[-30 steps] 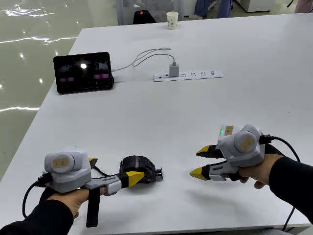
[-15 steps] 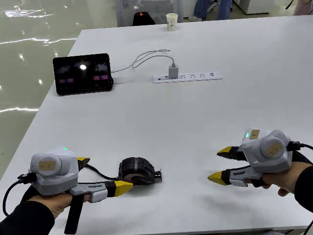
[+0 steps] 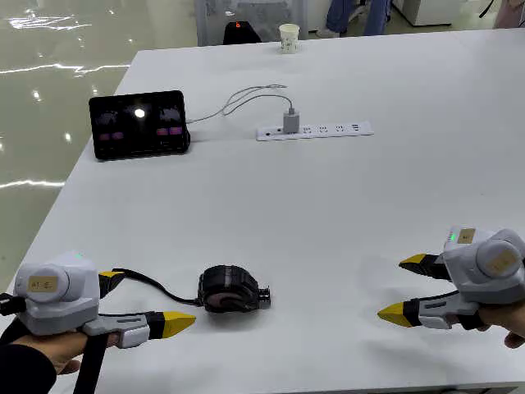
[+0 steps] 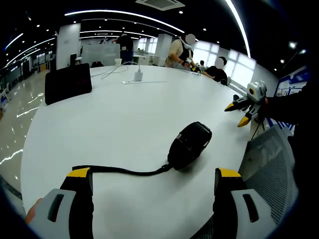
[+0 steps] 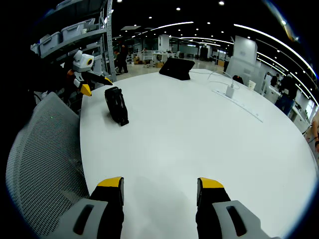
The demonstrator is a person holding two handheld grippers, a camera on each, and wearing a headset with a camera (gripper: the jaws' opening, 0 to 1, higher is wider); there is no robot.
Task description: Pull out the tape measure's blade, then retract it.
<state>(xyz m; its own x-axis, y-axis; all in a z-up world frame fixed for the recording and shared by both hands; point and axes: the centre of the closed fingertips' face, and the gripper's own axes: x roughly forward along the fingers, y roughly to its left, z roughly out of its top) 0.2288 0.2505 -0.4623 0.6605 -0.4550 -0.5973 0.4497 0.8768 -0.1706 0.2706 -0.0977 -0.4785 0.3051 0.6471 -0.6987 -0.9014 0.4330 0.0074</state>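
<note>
Head view, bottom edge: the left gripper (image 3: 143,300) at lower left and the right gripper (image 3: 404,287) at lower right both gape wide, yellow-tipped and holding nothing. They flank the work, probably so either can close in. Between them, left of centre, the tape measure (image 3: 230,289), a round matte-black case, lies on the smooth white table (image 3: 328,213) with its limp strap (image 3: 168,293) trailing leftward. Beyond sit a glossy tablet (image 3: 138,123) and a power strip (image 3: 314,129).

On the white worktop (image 3: 344,197), a dark tablet (image 3: 138,123) stands propped near the left edge. Beside it lies a power strip (image 3: 316,129) with a charger (image 3: 291,120) plugged in, its cable (image 3: 238,97) looping toward the tablet. A paper cup (image 3: 289,36) sits at the far edge.
</note>
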